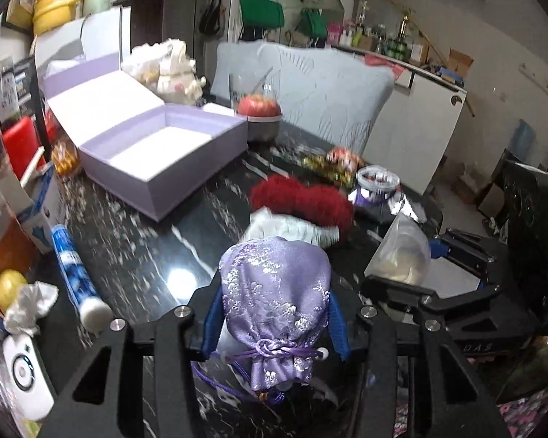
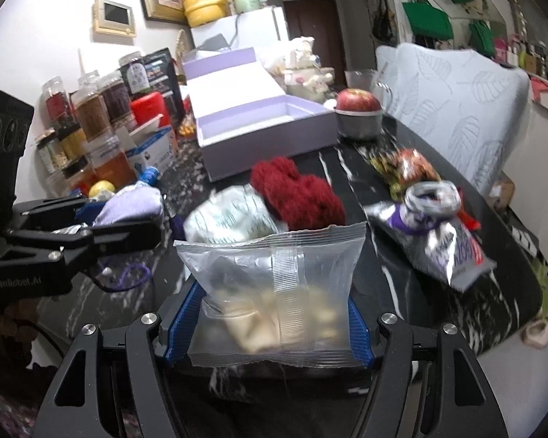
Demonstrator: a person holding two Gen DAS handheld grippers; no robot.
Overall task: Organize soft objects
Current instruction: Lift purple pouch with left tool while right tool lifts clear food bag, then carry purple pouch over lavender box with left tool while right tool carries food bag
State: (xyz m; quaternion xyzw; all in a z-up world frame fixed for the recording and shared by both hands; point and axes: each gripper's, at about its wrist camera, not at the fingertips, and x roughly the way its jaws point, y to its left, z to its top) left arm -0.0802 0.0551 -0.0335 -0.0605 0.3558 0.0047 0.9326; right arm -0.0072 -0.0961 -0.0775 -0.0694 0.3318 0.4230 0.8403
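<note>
My left gripper point(image 1: 274, 314) is shut on a lilac brocade pouch point(image 1: 274, 303) tied with a purple cord, held above the black marble table point(image 1: 146, 255). My right gripper point(image 2: 277, 314) is shut on a clear plastic snack bag point(image 2: 274, 284) with pale pieces inside. The right gripper and its bag also show in the left wrist view point(image 1: 402, 255); the left gripper and pouch show in the right wrist view point(image 2: 131, 204). An open lilac box point(image 1: 164, 153) stands at the back left, empty inside. A red fuzzy item point(image 1: 303, 197) and a white-silver packet point(image 2: 230, 215) lie mid-table.
An apple on a grey bowl point(image 1: 259, 116) stands behind the box. A silver-purple snack bag point(image 2: 438, 233) and candy wrappers point(image 2: 409, 168) lie on the right. Jars point(image 2: 91, 116), a blue tube point(image 1: 76, 273) and a lemon point(image 1: 9, 286) crowd the left. A pale chair back point(image 1: 321, 87) stands behind.
</note>
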